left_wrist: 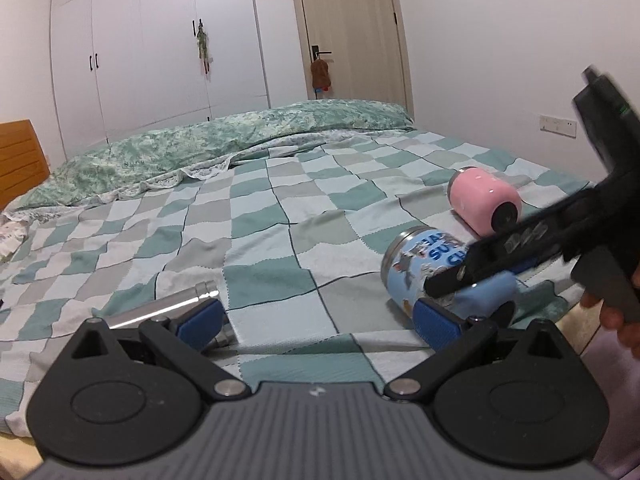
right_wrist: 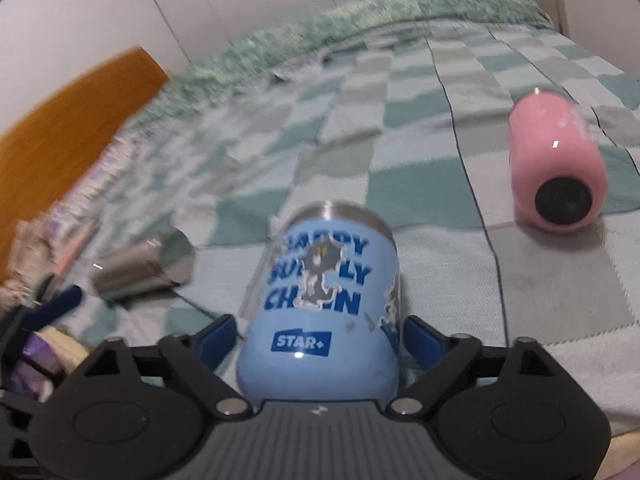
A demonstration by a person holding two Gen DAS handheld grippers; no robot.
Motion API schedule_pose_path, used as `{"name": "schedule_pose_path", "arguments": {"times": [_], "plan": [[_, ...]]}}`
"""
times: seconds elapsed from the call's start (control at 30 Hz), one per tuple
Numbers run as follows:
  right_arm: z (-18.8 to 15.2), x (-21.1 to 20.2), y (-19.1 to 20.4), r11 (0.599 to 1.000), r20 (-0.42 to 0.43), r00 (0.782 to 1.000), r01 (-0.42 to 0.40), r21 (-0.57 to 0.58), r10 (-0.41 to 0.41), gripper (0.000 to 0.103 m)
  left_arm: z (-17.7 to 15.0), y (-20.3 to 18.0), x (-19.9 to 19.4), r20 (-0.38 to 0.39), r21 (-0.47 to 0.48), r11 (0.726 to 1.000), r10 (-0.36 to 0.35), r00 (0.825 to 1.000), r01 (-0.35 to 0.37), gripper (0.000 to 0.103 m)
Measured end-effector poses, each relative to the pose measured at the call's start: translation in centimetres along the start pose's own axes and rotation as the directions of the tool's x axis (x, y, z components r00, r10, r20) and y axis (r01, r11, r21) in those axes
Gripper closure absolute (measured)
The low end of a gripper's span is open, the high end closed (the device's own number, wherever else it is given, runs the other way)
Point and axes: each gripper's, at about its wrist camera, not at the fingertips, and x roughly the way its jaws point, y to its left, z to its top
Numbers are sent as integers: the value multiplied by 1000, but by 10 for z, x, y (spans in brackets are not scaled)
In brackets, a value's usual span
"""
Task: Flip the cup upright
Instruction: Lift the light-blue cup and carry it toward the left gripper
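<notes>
Headboard: a wooden headboard [left_wrist: 18,160] edges the bed's far left, with white wardrobe doors [left_wrist: 160,40] behind it.
Bedspread: a green, grey and white checked bedspread [left_wrist: 260,216] covers the mattress; a rumpled green floral quilt [left_wrist: 224,144] runs along its far side.
Steel cup: a bare steel cup [left_wrist: 176,306] lies on its side at the left, partly behind the left tongs' blue pad in the left wrist view.
Left gripper: the left gripper [left_wrist: 316,326] hangs low over the bedspread, its blue-padded fingers spread wide with nothing between them.
Blue cup: the blue cup [right_wrist: 324,300], printed with a cartoon cat and "STAR+", lies on its side on the bedspread, steel rim pointing away from the right wrist camera.
Right gripper: the right gripper [right_wrist: 320,340] straddles the blue cup near its base, a blue pad at each flank; the blurred view does not settle whether the pads press the cup or merely bracket it.
Pink cup: a pink cup [right_wrist: 558,160] lies on its side farther right, well apart from the blue one, dark base towards the right wrist camera.
Door: a closed door [left_wrist: 352,32] stands beyond the bed.
</notes>
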Motion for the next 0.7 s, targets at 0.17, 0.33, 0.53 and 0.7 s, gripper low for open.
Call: {"name": "schedule_pose_path", "arguments": {"times": [0.17, 0.33, 0.53, 0.7], "plan": [[5, -47, -32, 995, 129, 989, -60, -77, 70, 1, 17, -27, 2, -33, 13, 1000, -7, 999, 8, 0], [6, -70, -68, 985, 203, 979, 4, -172, 31, 0, 41, -58, 20, -88, 2, 998, -59, 994, 59, 0], [5, -79, -95, 951, 254, 967, 109, -289, -33, 0, 60, -85, 58, -175, -31, 998, -54, 983, 49, 0], [8, -71, -110, 932, 266, 963, 133, -337, -41, 0, 68, -89, 97, -319, -122, 992, -40, 947, 1, 0]]}}
